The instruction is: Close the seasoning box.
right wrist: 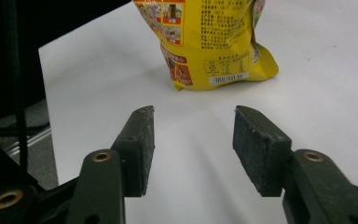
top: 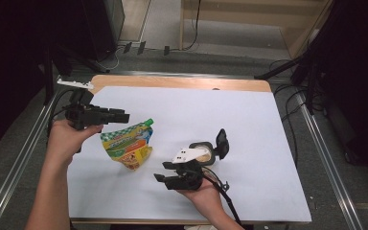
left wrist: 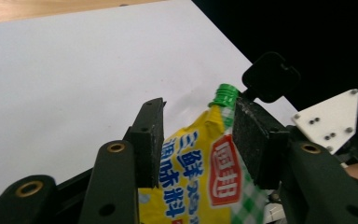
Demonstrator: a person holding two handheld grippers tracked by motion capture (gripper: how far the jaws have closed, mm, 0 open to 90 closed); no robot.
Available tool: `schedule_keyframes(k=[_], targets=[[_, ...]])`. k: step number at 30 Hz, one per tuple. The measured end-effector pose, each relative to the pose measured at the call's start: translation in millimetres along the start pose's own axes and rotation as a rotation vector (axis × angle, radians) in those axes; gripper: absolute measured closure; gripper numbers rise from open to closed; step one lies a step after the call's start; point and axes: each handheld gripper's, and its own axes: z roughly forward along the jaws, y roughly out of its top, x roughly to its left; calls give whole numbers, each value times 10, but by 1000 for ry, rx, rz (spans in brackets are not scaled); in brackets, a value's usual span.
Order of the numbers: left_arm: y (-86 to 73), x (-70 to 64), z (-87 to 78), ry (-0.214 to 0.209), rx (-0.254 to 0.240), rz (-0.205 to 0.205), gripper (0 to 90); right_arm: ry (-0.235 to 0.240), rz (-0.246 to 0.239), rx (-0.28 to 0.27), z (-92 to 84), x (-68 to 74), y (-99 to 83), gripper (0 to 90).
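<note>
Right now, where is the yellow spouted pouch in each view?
High view: the pouch stands left of centre on the white sheet.
Left gripper view: lower centre, seen between the jaws, green cap on top.
Right gripper view: top centre, beyond the jaws.
Shared landmark: the white sheet.

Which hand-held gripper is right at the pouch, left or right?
The left hand-held gripper: its open jaws straddle the top of the yellow pouch just below the green cap. The right hand-held gripper sits back, bare white table between its jaws.
</note>
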Motion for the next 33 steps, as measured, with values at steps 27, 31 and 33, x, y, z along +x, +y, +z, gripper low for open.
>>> schedule_keyframes(k=[27,31,33], targets=[[-107,230,120,48,22,-25,468,-37,32,-27,-510,-181,245,558],[-120,250,138,59,32,-16,471,-55,15,-21,-597,-202,292,578],[-122,256,142,63,28,-20,470,-62,21,-23,-636,-215,308,591]])
